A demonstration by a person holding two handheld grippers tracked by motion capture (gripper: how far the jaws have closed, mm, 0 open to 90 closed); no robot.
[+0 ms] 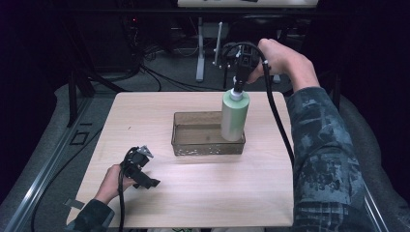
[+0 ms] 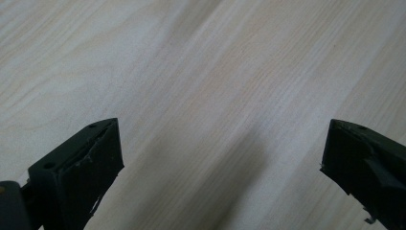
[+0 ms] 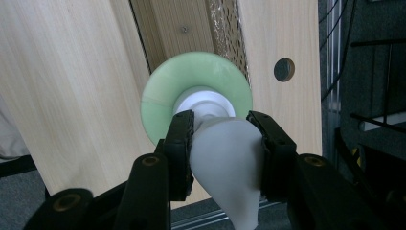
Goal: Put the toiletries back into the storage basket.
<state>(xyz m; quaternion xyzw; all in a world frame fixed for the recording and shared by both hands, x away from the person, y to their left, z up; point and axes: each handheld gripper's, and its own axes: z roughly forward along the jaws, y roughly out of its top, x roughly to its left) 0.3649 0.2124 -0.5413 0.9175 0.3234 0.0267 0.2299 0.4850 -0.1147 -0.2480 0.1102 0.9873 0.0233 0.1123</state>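
Note:
A pale green bottle [image 1: 235, 115] with a white pump top stands upright at the right end of a brown mesh tray [image 1: 208, 145] in the middle of the table. My right gripper [image 1: 239, 83] comes down from above and is shut on the white pump top [image 3: 224, 153]; the green bottle shoulder [image 3: 165, 91] shows just beyond the jaws. My left gripper [image 1: 151, 181] rests low over the table near the front left, held in a hand, open with bare wood between its jaws [image 2: 220, 158].
The light wooden table [image 1: 145, 121] has bare wood around the tray. Cables and metal stand legs [image 1: 200, 48] sit on the dark floor behind the table. A cable [image 1: 278, 116] trails from the right gripper down past the tray's right side.

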